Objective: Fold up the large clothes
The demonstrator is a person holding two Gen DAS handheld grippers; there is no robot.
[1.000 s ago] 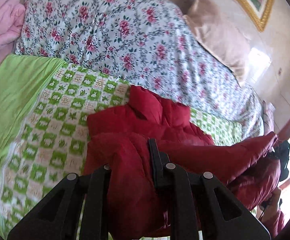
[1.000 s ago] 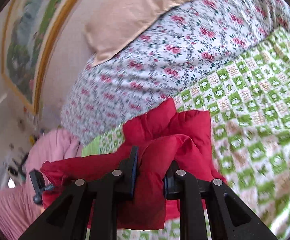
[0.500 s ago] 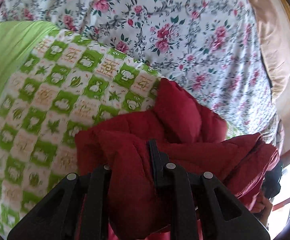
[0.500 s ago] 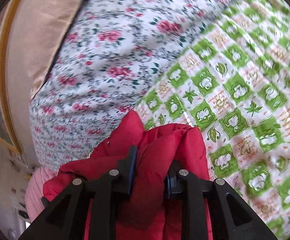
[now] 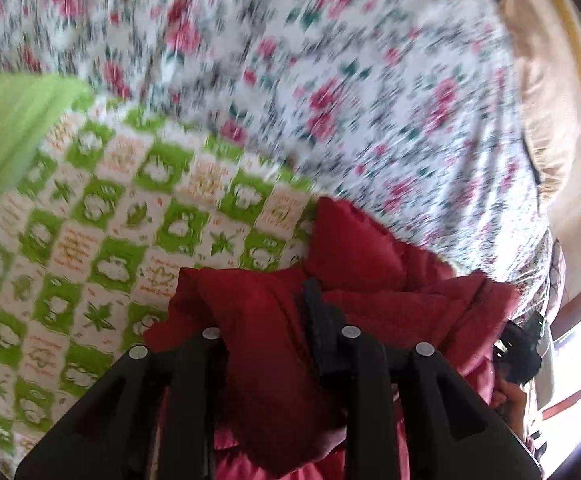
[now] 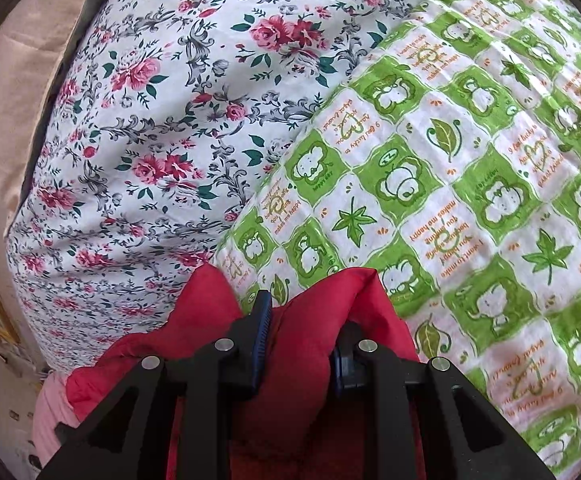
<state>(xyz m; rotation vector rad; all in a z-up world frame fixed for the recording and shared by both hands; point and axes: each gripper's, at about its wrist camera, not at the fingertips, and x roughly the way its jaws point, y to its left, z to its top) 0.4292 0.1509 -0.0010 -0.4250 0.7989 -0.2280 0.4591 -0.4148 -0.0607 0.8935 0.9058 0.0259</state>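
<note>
On the bed's checked green cover, beside the flowery quilt, lies the red coat. Both tongs — left, right — pinch puffy folds; the left has just loosened, maybe letting go. Next: lay the fold flat.

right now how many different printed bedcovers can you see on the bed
2: a floral quilt with pink roses, at the far side by the tan pillow, and a green checked sheet nearer, under the red jacket. More may be hidden.
</note>
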